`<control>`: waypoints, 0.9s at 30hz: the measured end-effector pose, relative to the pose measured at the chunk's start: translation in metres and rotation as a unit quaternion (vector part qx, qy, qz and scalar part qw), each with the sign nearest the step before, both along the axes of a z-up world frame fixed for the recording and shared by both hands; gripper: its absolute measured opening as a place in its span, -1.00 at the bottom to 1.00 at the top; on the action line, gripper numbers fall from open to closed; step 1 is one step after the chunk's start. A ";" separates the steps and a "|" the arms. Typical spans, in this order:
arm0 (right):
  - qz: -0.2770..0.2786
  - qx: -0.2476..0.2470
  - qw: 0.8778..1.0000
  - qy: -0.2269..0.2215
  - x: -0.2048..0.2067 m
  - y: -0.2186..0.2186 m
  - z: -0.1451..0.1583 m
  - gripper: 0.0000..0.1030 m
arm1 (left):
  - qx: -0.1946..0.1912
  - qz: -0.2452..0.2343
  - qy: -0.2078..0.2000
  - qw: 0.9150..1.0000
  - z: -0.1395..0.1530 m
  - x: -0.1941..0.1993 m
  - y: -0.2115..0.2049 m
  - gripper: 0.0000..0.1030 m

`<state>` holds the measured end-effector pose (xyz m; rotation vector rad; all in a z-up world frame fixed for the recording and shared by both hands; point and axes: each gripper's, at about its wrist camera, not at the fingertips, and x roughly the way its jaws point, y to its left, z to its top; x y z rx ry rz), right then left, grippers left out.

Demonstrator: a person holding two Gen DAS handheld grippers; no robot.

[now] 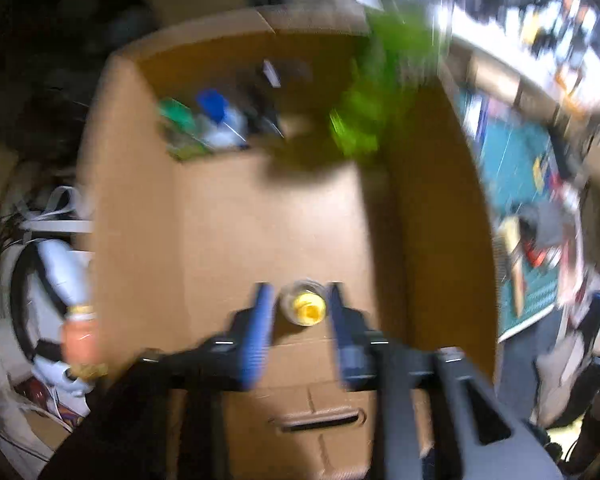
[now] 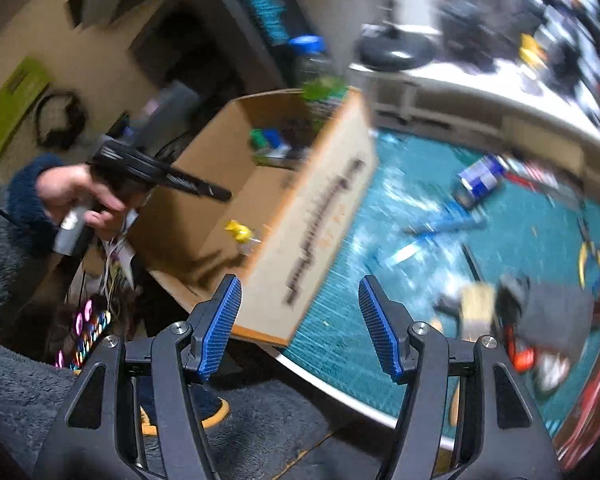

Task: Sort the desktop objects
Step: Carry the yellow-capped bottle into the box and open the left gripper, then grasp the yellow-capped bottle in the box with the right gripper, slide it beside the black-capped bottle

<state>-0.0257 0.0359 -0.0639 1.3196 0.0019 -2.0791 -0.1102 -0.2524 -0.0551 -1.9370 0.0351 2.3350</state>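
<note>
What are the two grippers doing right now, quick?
Left gripper: open, small yellow-capped bottle between the jaws, not gripped, over the cardboard box.
Right gripper: open, holding nothing.

One cardboard box (image 1: 260, 220) stands on the desk. Inside it, one small yellow-capped bottle (image 1: 303, 307) lies near the front wall, and at the far end two capped bottles: one green-capped (image 1: 176, 114), one blue-capped (image 1: 216, 110). Other far-end contents are too blurred to count.

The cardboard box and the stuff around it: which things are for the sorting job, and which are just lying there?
Job things:
cardboard box
yellow-capped bottle
left gripper
blue-capped bottle

Just lying about:
teal cutting mat
black headphones
fluffy rug
</note>
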 end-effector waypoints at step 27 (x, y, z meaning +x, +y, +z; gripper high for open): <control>0.199 0.260 0.935 -0.134 -0.088 -0.250 -0.144 -0.67 | 0.084 0.056 0.110 0.989 0.004 0.104 -0.112 0.44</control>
